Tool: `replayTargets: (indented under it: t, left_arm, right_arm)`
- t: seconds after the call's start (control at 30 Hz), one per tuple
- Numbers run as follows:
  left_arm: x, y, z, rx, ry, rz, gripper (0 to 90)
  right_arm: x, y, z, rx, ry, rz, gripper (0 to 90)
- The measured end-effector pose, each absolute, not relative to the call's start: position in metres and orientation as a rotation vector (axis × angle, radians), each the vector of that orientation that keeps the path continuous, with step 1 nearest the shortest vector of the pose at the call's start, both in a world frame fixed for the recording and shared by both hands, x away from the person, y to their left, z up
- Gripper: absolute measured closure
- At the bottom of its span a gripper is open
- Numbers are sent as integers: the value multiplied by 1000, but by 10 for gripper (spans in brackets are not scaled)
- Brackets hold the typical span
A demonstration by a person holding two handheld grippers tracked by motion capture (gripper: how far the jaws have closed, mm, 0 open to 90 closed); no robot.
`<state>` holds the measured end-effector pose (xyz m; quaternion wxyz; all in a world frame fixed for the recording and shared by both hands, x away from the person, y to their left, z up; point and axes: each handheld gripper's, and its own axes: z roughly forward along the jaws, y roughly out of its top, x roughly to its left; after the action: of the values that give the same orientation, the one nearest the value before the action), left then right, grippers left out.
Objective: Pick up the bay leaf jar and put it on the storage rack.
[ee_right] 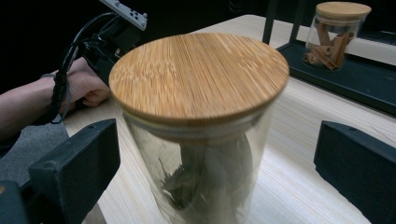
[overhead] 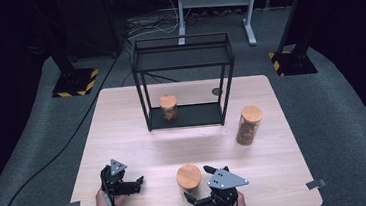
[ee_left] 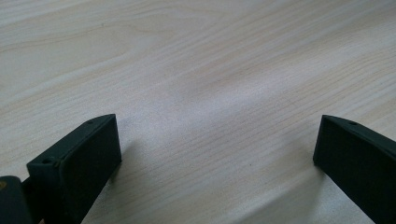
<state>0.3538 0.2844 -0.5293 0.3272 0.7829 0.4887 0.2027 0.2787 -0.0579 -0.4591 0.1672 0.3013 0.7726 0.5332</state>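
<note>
Here, a person sits at a light wooden table (overhead: pixel 124 138), holding a set of tongs in each hand. The right tongs (overhead: pixel 198 184) are open wide around a glass jar with a bamboo lid (overhead: pixel 189 177) standing upright near the front edge of the table. In the right gripper view the jar (ee_right: pixel 201 121) sits between the two black jaws with a clear gap on either side, so nothing is gripped yet. Dark dried leaves show inside it.

The left tongs (overhead: pixel 136 180) rest low over bare table to the jar's left, also open wide and holding nothing.

A black wire shelf (overhead: pixel 182 58) stands at the back of the table. One short jar (overhead: pixel 168 107) already stands on its bottom level. A taller jar (overhead: pixel 248 125) waits on the table to the shelf's right.

The work looks early: one jar seems stowed, and two remain out. The next step is probably to close on the near jar and lift it.
</note>
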Motion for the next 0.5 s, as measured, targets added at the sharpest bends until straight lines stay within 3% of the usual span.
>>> replayTargets:
  t: [0.5]
  left_arm:
    - [354, 284, -529, 2051, 1280, 531, 3]
  right_arm:
    - [289, -42, -463, 814, 2193, 1579, 0]
